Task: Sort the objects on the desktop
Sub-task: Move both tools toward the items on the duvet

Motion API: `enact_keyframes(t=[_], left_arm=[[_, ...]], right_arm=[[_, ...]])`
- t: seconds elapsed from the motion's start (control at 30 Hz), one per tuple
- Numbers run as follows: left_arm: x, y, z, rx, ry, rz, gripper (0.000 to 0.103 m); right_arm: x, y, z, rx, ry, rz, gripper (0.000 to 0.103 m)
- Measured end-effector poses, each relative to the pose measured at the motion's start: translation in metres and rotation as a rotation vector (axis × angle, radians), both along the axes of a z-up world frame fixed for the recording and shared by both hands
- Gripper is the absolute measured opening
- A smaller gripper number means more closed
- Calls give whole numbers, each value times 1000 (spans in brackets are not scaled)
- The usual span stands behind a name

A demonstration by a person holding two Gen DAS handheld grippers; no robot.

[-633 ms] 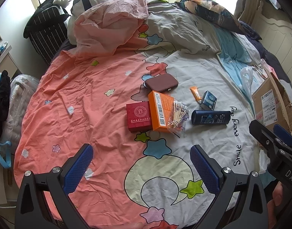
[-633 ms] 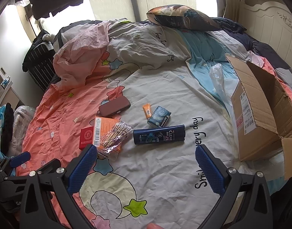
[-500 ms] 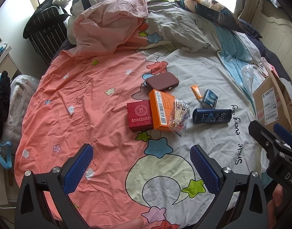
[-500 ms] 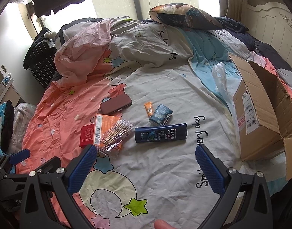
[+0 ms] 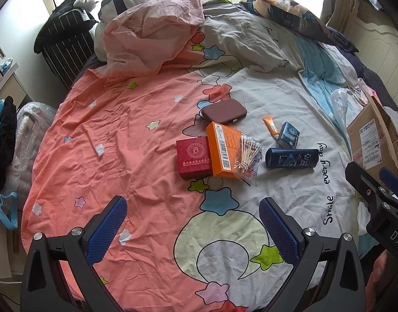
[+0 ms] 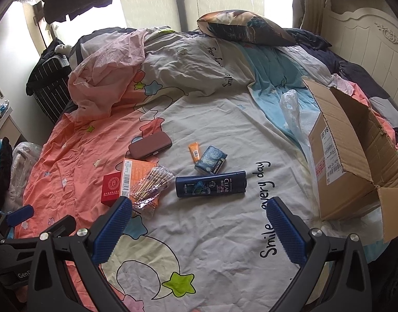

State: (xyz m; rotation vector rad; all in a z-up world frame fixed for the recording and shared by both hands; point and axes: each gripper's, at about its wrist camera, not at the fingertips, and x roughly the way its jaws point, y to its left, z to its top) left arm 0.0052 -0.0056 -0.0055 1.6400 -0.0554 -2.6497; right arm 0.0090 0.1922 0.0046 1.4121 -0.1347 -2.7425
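Several objects lie in a cluster on the bed: a red box (image 5: 193, 158), an orange box (image 5: 223, 148), a bag of cotton swabs (image 5: 247, 156), a brown case (image 5: 223, 111), a small orange tube (image 5: 270, 125), a small dark blue packet (image 5: 289, 134) and a blue shampoo bottle (image 5: 291, 158). The bottle (image 6: 210, 184) lies just ahead of my right gripper (image 6: 197, 225), which is open and empty. My left gripper (image 5: 192, 223) is open and empty, short of the red box.
An open cardboard box (image 6: 352, 153) stands on the bed at the right, with a clear plastic bag (image 6: 291, 111) beside it. A rumpled duvet (image 5: 152, 33) and a pillow (image 6: 245, 28) lie at the far end. A striped suitcase (image 5: 66, 44) stands left of the bed.
Both grippers have moved forward a little toward the cluster; the objects look slightly nearer. Nothing was taken hold of.
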Motion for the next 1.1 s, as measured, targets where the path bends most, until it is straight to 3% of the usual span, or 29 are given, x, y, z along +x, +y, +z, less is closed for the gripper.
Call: enact_keyframes(t=[1.1], left_arm=[[8, -15, -13, -33, 4, 40, 103]], right_arm=[[0, -1, -13, -6, -49, 16, 103]])
